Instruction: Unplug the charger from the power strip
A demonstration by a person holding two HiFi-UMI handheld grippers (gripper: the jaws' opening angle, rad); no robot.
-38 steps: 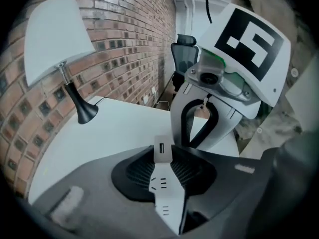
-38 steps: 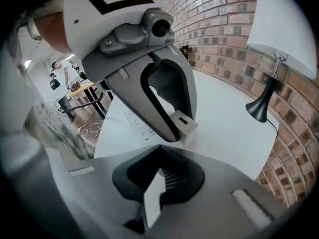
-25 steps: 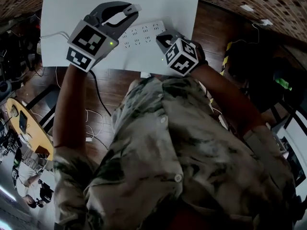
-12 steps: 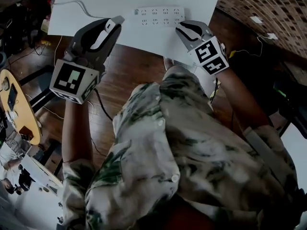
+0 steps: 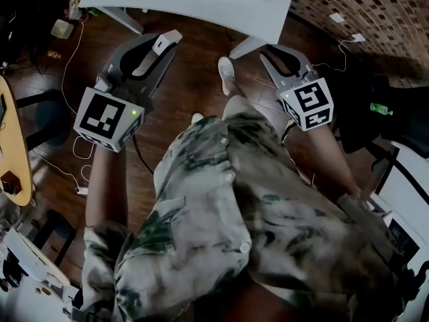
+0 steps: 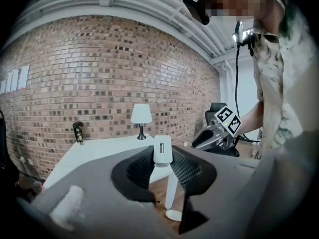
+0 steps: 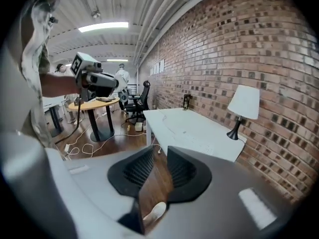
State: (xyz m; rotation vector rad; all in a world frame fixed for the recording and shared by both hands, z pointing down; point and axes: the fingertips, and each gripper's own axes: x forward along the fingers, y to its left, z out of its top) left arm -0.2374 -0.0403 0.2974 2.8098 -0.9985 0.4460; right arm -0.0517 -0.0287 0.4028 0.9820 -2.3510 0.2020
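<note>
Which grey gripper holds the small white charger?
The left gripper: the small white charger is clamped at its jaw tips. The right gripper is open and empty.

Head view overhead, 2 jaws views face table [image 5: 201, 5]

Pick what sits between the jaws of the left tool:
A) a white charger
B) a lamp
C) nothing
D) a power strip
A: the left gripper view shows the white charger clamped upright between the jaws of the left tool.
</note>
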